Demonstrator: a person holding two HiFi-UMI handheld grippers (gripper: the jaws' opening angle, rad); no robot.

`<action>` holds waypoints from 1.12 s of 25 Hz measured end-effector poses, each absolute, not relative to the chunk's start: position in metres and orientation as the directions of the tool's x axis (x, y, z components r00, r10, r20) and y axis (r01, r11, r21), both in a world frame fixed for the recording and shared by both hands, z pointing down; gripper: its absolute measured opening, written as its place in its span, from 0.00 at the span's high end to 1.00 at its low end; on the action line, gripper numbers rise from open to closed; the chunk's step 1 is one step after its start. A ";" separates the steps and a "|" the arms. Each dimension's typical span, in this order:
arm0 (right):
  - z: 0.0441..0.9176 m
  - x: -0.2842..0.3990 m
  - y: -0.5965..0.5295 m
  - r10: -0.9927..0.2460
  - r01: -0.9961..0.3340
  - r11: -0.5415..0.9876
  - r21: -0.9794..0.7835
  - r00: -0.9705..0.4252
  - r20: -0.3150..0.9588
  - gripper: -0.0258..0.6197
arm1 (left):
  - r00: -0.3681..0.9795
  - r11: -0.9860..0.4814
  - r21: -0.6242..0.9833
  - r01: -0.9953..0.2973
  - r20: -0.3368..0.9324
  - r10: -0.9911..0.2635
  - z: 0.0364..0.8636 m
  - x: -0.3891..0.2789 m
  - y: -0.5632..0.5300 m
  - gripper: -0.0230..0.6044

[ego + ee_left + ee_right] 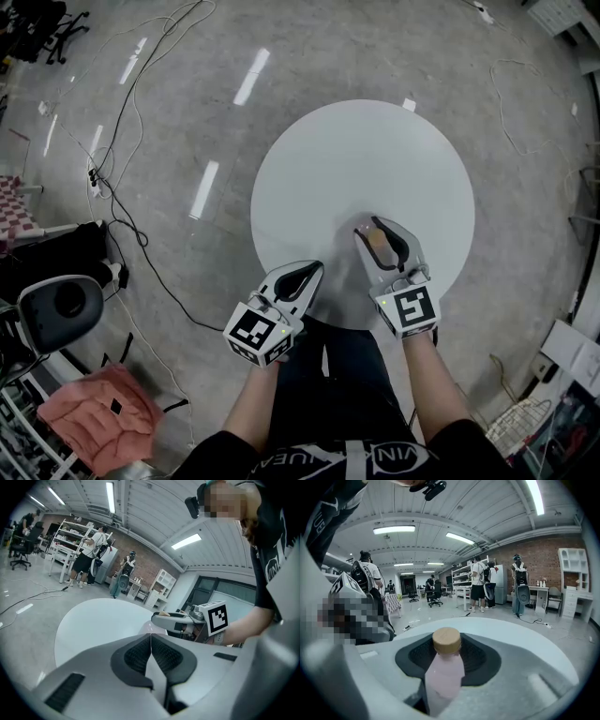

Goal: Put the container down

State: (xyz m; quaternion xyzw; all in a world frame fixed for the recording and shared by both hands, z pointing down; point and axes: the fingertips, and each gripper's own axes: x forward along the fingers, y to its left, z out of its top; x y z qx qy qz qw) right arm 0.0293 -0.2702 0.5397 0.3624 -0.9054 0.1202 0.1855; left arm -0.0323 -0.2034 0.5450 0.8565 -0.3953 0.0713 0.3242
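Note:
A pale pink container [446,667] with a round wooden cap [446,640] sits between the jaws of my right gripper [447,657], which is shut on it. In the head view the right gripper [380,239] holds the container [377,241] over the near part of the round white table [375,159]. I cannot tell whether its base touches the tabletop. My left gripper [312,272] is at the table's near edge, to the left of the right one. Its jaws [151,646] are shut with nothing between them. The left gripper view also shows the right gripper [164,617] close by on the right.
Cables [122,187] trail over the grey floor left of the table. A chair [61,305] and a pink cloth [103,403] are at the lower left. People [480,585] stand by white shelves [70,541] far off in the room.

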 end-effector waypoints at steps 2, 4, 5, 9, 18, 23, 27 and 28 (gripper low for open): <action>0.541 0.031 -0.270 -0.618 -0.711 0.699 -0.082 -0.657 0.432 0.73 | 0.677 -0.477 0.499 -0.723 0.377 -0.632 0.544 -0.034 -0.201 0.94; 0.542 0.035 -0.267 -0.631 -0.725 0.684 -0.075 -0.641 0.437 0.71 | 0.678 -0.478 0.500 -0.722 0.374 -0.633 0.542 -0.033 -0.198 0.94; 0.542 0.037 -0.265 -0.636 -0.731 0.678 -0.079 -0.636 0.437 0.67 | 0.678 -0.479 0.500 -0.722 0.373 -0.633 0.541 -0.033 -0.197 0.94; 0.538 0.038 -0.258 -0.643 -0.743 0.661 -0.101 -0.631 0.434 0.56 | 0.682 -0.486 0.496 -0.719 0.368 -0.633 0.538 -0.034 -0.193 0.94; 0.525 0.055 -0.243 -0.683 -0.778 0.617 -0.120 -0.605 0.409 0.53 | 0.697 -0.523 0.475 -0.708 0.352 -0.624 0.526 -0.028 -0.182 0.94; 0.512 0.065 -0.227 -0.698 -0.792 0.596 -0.130 -0.591 0.404 0.53 | 0.707 -0.544 0.463 -0.700 0.343 -0.618 0.514 -0.022 -0.172 0.94; 0.505 0.068 -0.212 -0.702 -0.798 0.590 -0.127 -0.584 0.409 0.59 | 0.715 -0.562 0.453 -0.693 0.330 -0.616 0.506 -0.022 -0.163 0.94; 0.503 0.067 -0.209 -0.703 -0.799 0.589 -0.122 -0.581 0.409 0.62 | 0.717 -0.566 0.449 -0.691 0.328 -0.615 0.504 -0.023 -0.162 0.94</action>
